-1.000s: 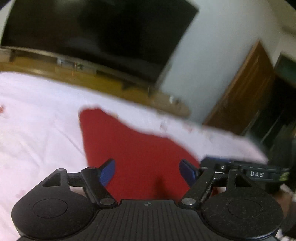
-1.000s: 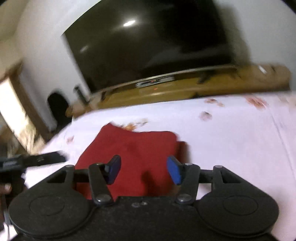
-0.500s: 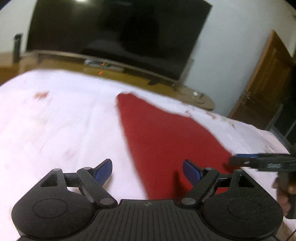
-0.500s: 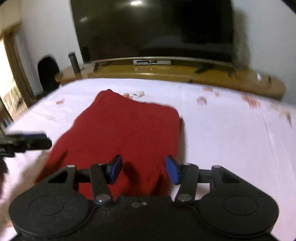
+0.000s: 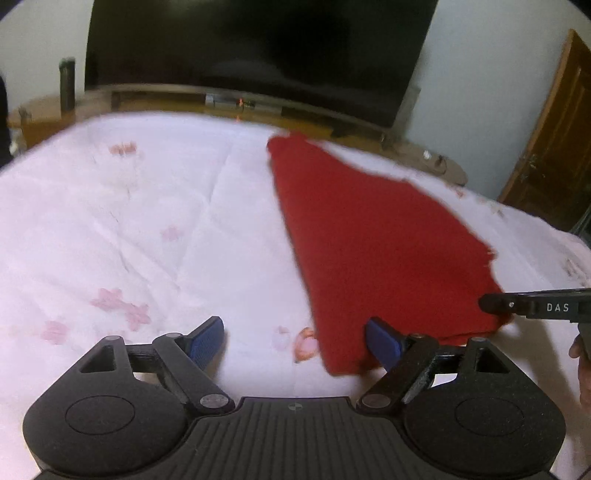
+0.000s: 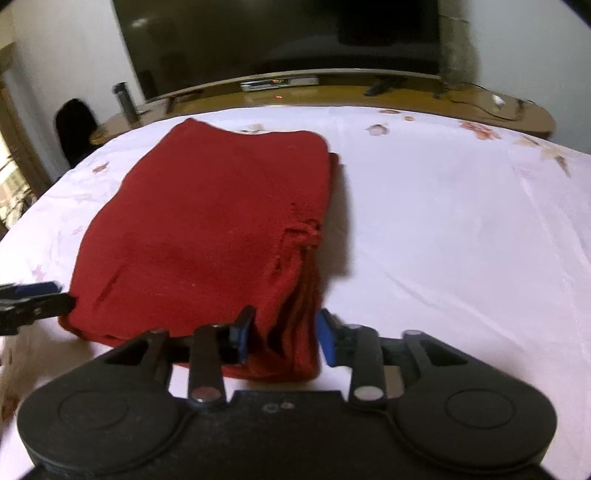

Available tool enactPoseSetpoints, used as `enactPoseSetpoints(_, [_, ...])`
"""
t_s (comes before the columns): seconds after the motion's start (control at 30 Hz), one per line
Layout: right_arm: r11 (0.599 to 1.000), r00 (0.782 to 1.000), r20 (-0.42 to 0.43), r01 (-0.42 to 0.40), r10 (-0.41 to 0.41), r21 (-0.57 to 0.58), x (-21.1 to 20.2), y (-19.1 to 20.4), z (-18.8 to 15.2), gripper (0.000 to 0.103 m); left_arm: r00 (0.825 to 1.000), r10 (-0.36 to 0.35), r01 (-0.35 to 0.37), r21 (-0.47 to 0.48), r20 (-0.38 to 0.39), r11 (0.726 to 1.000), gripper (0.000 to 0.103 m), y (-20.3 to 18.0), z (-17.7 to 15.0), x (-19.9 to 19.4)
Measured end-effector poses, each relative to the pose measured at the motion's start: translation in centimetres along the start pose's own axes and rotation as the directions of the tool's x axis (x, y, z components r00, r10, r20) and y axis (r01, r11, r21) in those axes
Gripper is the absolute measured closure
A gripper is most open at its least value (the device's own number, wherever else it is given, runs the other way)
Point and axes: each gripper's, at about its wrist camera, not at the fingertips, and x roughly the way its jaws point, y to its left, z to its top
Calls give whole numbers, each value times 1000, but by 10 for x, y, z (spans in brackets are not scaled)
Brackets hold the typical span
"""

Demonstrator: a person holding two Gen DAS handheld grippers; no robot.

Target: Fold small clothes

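One folded red knitted garment (image 6: 207,229), frayed edge; left gripper (image 5: 295,341) spread wide, right gripper (image 6: 284,334) closing around near corner.

A large dark television (image 6: 280,33) is seen on a long wooden stand (image 6: 406,98). A dark bottle (image 6: 123,98) is stood at the stand's left end; a brown door (image 5: 554,136) is seen right of the stand.

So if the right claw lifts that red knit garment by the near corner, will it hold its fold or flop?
Probably flop: the red garment is soft knit, lying limp on the bedsheet. Its stacked layers at the near edge, between the right claw fingers, look loose and may separate. Likely light, not slippery.
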Motion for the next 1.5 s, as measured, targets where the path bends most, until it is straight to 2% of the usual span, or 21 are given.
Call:
enactPoseSetpoints(0.03, [1000, 1000, 16, -1, 1, 5, -11, 2, 0, 64, 1000, -1, 1, 6, 20, 1000, 19, -7, 1, -17])
enactPoseSetpoints(0.1, [999, 997, 65, -47, 47, -2, -42, 8, -5, 44, 998, 11, -11, 0, 63, 1000, 4, -26, 1, -55])
enactPoseSetpoints(0.13, [998, 994, 83, -71, 70, 1, -63, 12, -9, 32, 996, 14, -14, 1, 92, 1000, 0, -36, -1, -74])
enactPoseSetpoints(0.23, [994, 979, 171, -106, 107, -14, -128, 27, -28, 27, 989, 12, -17, 29, 146, 999, 0, -71, -14, -127])
enactPoseSetpoints(0.33, [998, 969, 239, -58, 59, -12, -181, 40, -55, 23, 987, 32, -36, 26, 159, 999, 0, -101, -38, -162])
enactPoseSetpoints(0.4, [1000, 968, 250, -24, 26, -10, -206, 45, -72, 22, 985, 45, -48, 12, 168, 999, 0, -115, -56, -183])
enactPoseSetpoints(0.47, [999, 972, 232, -29, 33, -22, -226, 49, -92, 21, 982, 47, -50, 13, 184, 999, 0, -127, -71, -201])
enactPoseSetpoints(0.57, [999, 968, 249, -19, 27, -34, -254, 53, -119, 21, 978, 61, -66, 18, 197, 998, 0, -142, -91, -229])
enactPoseSetpoints(0.77, [999, 960, 281, 23, -9, -49, -291, 56, -152, 21, 973, 76, -81, 13, 218, 997, 0, -159, -123, -273])
enactPoseSetpoints(1.03, [997, 949, 315, 23, 3, -79, -323, 68, -171, 20, 963, 77, -82, 6, 257, 997, 0, -169, -145, -311])
enactPoseSetpoints(1.3, [995, 940, 340, 29, 5, -96, -334, 83, -177, 20, 951, 77, -84, 9, 298, 996, 0, -169, -143, -324])
enactPoseSetpoints(1.5, [994, 935, 356, 28, 12, -108, -336, 90, -173, 19, 950, 82, -89, 10, 303, 996, 0, -167, -143, -328])
